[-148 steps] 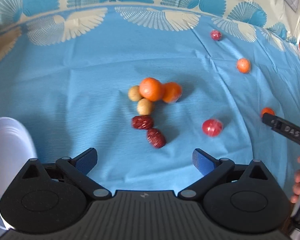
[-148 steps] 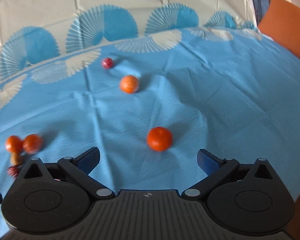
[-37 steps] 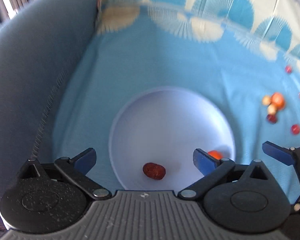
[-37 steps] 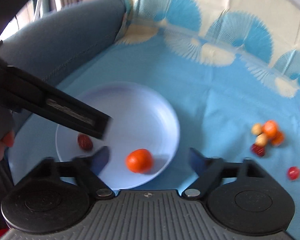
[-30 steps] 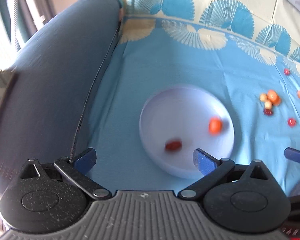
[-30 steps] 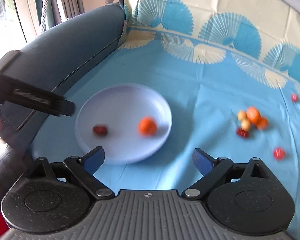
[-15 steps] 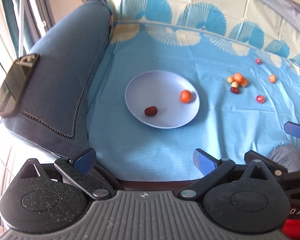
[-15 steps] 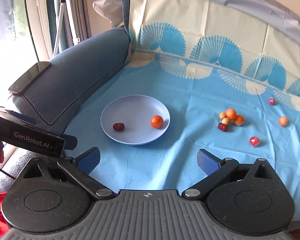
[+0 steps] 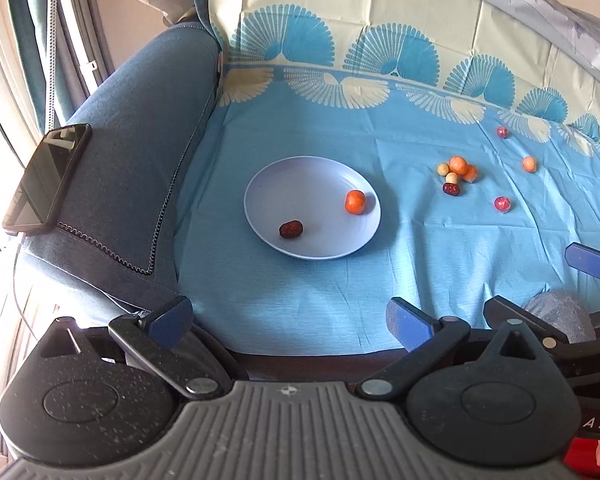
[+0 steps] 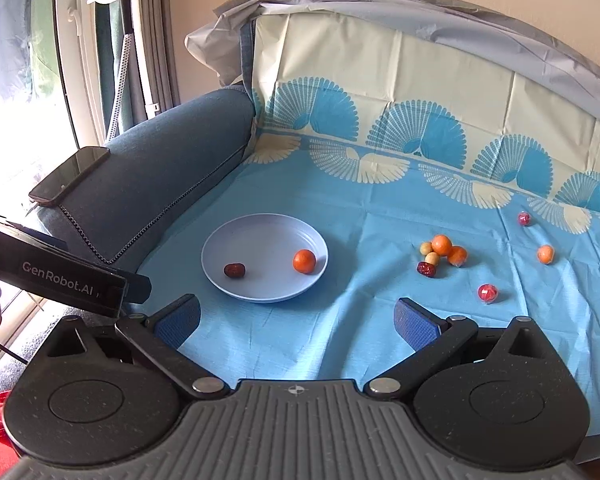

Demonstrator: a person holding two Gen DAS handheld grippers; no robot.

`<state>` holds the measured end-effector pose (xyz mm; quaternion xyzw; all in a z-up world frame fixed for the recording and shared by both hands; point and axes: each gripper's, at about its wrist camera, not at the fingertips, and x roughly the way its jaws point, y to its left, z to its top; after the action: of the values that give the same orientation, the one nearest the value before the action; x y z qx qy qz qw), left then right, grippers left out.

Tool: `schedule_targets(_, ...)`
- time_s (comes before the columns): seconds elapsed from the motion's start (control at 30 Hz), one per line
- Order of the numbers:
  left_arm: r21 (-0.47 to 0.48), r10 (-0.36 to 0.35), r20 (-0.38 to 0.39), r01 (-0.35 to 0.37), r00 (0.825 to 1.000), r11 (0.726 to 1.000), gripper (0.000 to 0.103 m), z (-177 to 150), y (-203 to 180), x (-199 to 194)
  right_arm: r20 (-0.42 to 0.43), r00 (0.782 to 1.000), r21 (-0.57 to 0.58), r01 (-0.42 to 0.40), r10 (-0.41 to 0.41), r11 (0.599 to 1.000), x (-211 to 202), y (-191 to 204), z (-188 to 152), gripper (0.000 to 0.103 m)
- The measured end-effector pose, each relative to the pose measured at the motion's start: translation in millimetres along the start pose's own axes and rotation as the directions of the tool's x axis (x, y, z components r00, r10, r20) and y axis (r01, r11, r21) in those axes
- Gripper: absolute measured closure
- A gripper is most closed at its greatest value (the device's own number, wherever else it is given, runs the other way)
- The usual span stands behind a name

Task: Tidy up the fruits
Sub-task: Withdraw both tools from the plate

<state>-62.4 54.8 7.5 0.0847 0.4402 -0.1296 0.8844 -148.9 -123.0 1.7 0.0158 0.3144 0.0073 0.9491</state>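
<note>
Both hand-held grippers (image 9: 288, 316) (image 10: 296, 322) gape empty — round orange tangerine (image 10: 304, 261) could roll off the shallow lilac plate (image 10: 260, 296) on that soft sofa seat.

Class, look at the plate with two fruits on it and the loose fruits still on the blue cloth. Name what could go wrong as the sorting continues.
1. The orange fruit sits near the rim of the shallow plate; a nudge might roll it off.
2. The cluster of fruits is tightly packed, so picking one could scatter the rest.
3. The phone lies on the sofa arm near the left hand-held gripper; a swing could knock it off.
</note>
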Motion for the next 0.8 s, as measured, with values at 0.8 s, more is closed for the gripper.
schedule_targets(0.8, 0.089, -0.018, -0.014, 0.019, 1.0, 0.996, 0.0, 36.6, -38.2, 25.4, -0.058, 0.997, 0.201, 0.065, -0.054, 0.977, 25.5, -55.1, -11.1, 0.001)
